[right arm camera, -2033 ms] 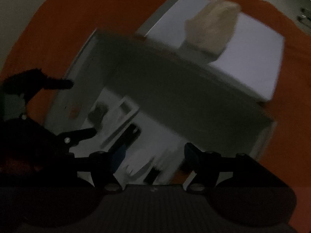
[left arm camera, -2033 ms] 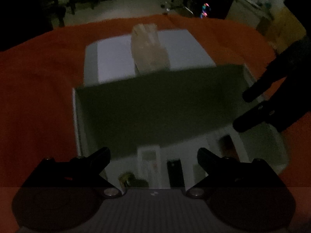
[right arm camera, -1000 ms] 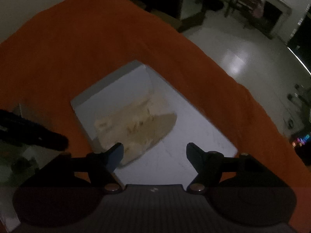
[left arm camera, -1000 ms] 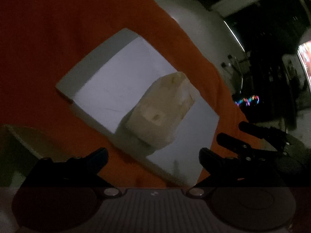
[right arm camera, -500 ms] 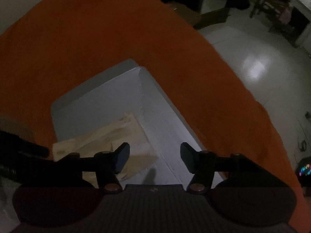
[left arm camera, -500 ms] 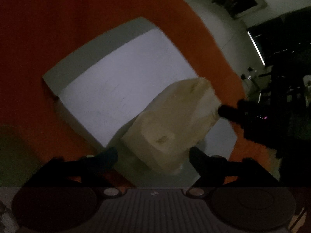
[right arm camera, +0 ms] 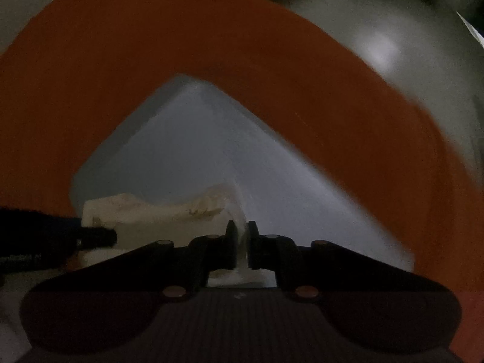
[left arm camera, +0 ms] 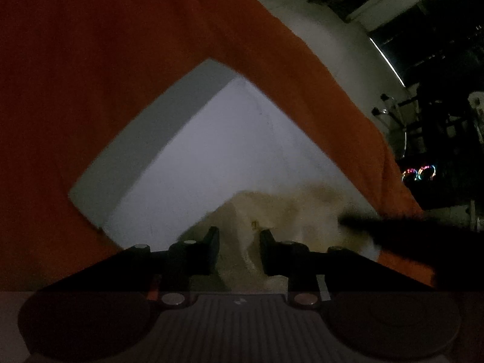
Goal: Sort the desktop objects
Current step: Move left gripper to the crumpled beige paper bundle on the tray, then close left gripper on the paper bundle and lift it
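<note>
A crumpled beige paper bag [left arm camera: 290,211] lies on a flat white box [left arm camera: 211,151] on the orange cloth. My left gripper [left arm camera: 239,239] points steeply down at the bag's near end; its jaws are closing with the bag's paper filling the gap between them. In the right wrist view the same bag [right arm camera: 145,214] lies low on the left of the white box [right arm camera: 187,139]. My right gripper [right arm camera: 241,236] is shut on a thin pale edge of the bag. Each gripper shows as a dark shape in the other's view, the right gripper [left arm camera: 381,227] and the left gripper [right arm camera: 90,237].
The orange cloth [left arm camera: 90,60] covers the table all around the white box and drops off at its far edge. Beyond lies a pale floor [left arm camera: 332,45] and dark furniture with small coloured lights [left arm camera: 419,173].
Both grippers have come down onto the bag and their jaws have gone from wide apart to narrow. The bag now sits between the left fingers, and the right fingers have pinched its edge.
</note>
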